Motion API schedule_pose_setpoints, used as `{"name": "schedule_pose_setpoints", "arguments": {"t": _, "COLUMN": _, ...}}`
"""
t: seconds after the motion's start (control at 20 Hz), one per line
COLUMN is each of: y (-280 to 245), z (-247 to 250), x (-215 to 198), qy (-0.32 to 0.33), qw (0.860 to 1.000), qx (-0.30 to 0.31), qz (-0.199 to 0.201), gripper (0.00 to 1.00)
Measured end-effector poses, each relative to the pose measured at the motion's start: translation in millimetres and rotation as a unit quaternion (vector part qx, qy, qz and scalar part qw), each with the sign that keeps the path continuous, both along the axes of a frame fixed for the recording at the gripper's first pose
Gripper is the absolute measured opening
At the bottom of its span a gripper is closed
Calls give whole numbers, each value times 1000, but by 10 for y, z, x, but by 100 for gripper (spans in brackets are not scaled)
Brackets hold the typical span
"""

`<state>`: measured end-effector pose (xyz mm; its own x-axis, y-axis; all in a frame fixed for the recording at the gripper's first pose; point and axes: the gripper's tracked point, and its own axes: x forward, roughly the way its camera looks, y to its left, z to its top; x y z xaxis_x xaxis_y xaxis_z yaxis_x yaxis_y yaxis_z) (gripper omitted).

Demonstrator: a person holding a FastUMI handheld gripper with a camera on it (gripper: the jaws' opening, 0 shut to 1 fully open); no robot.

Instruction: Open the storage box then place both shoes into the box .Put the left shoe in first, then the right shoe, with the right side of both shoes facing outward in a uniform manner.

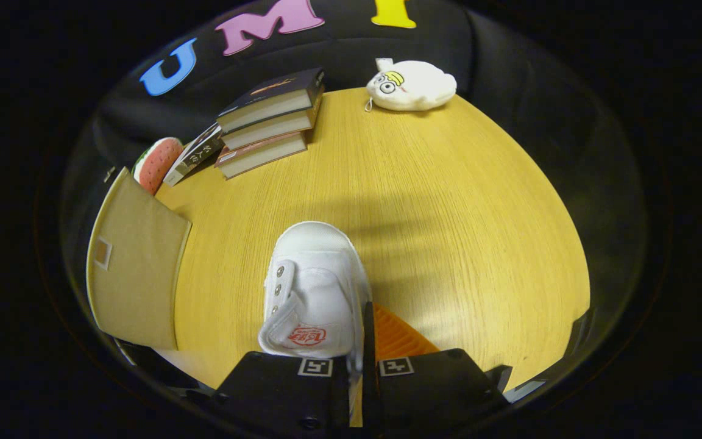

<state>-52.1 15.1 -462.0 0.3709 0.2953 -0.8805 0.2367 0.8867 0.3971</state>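
Note:
A white canvas shoe [317, 274] with a red logo on its tongue points its toe away from me, over the wooden table [448, 201]. My gripper [363, 344] is shut on the shoe's right side wall near the opening, and the thin white edge runs between the two fingers. The shoe seems lifted, with its shadow on the table beyond the toe. To the left of the shoe stands a tan panel of the storage box [134, 274] with a small label window. The inside of the box is hidden.
A stack of books [269, 122] lies at the far left of the table, with one more book leaning beside it. A watermelon-patterned object [156, 161] sits behind the box panel. A white plush toy [412, 85] rests at the far edge.

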Motion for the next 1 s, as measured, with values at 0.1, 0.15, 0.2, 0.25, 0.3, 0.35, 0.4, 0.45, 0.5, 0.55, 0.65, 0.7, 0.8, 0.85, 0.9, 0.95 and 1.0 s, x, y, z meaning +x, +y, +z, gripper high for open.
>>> {"name": "schedule_pose_setpoints", "arguments": {"t": 0.1, "y": -8, "z": 207, "x": 49, "qy": 1, "qw": 999, "qx": 23, "qz": -36, "gripper": 8}}
{"name": "schedule_pose_setpoints", "arguments": {"t": 0.15, "y": 9, "z": 344, "x": 88, "qy": -4, "qw": 998, "qx": 36, "qz": -48, "gripper": 8}}
{"name": "schedule_pose_setpoints", "arguments": {"t": 0.2, "y": 45, "z": 494, "x": 118, "qy": -9, "qw": 997, "qx": 45, "qz": -57, "gripper": 8}}
{"name": "schedule_pose_setpoints", "arguments": {"t": 0.25, "y": 75, "z": 645, "x": 148, "qy": -14, "qw": 996, "qx": 53, "qz": -64, "gripper": 8}}
{"name": "schedule_pose_setpoints", "arguments": {"t": 0.3, "y": 118, "z": 799, "x": 193, "qy": -20, "qw": 996, "qx": 59, "qz": -67, "gripper": 8}}
{"name": "schedule_pose_setpoints", "arguments": {"t": 0.35, "y": 177, "z": 958, "x": 229, "qy": -26, "qw": 995, "qx": 67, "qz": -67, "gripper": 8}}
{"name": "schedule_pose_setpoints", "arguments": {"t": 0.4, "y": 258, "z": 1123, "x": 268, "qy": -30, "qw": 994, "qx": 76, "qz": -66, "gripper": 8}}
{"name": "schedule_pose_setpoints", "arguments": {"t": 0.45, "y": 342, "z": 1296, "x": 311, "qy": -37, "qw": 994, "qx": 87, "qz": -63, "gripper": 8}}
{"name": "schedule_pose_setpoints", "arguments": {"t": 0.5, "y": 442, "z": 1471, "x": 366, "qy": -47, "qw": 993, "qx": 96, "qz": -59, "gripper": 8}}
{"name": "schedule_pose_setpoints", "arguments": {"t": 0.55, "y": 539, "z": 1639, "x": 418, "qy": -58, "qw": 992, "qx": 102, "qz": -53, "gripper": 8}}
{"name": "schedule_pose_setpoints", "arguments": {"t": 0.65, "y": 751, "z": 1959, "x": 533, "qy": -77, "qw": 990, "qx": 111, "qz": -40, "gripper": 8}}
{"name": "schedule_pose_setpoints", "arguments": {"t": 0.7, "y": 865, "z": 2107, "x": 584, "qy": -83, "qw": 989, "qx": 116, "qz": -35, "gripper": 8}}
{"name": "schedule_pose_setpoints", "arguments": {"t": 0.8, "y": 1113, "z": 2356, "x": 667, "qy": -87, "qw": 988, "qx": 129, "qz": -25, "gripper": 8}}
{"name": "schedule_pose_setpoints", "arguments": {"t": 0.85, "y": 1224, "z": 2463, "x": 689, "qy": -87, "qw": 987, "qx": 134, "qz": -20, "gripper": 8}}
{"name": "schedule_pose_setpoints", "arguments": {"t": 0.9, "y": 1332, "z": 2547, "x": 723, "qy": -84, "qw": 987, "qx": 136, "qz": -17, "gripper": 8}}
{"name": "schedule_pose_setpoints", "arguments": {"t": 0.95, "y": 1434, "z": 2605, "x": 755, "qy": -82, "qw": 987, "qx": 137, "qz": -14, "gripper": 8}}
{"name": "schedule_pose_setpoints", "arguments": {"t": 1.0, "y": 1544, "z": 2649, "x": 783, "qy": -80, "qw": 987, "qx": 136, "qz": -12, "gripper": 8}}
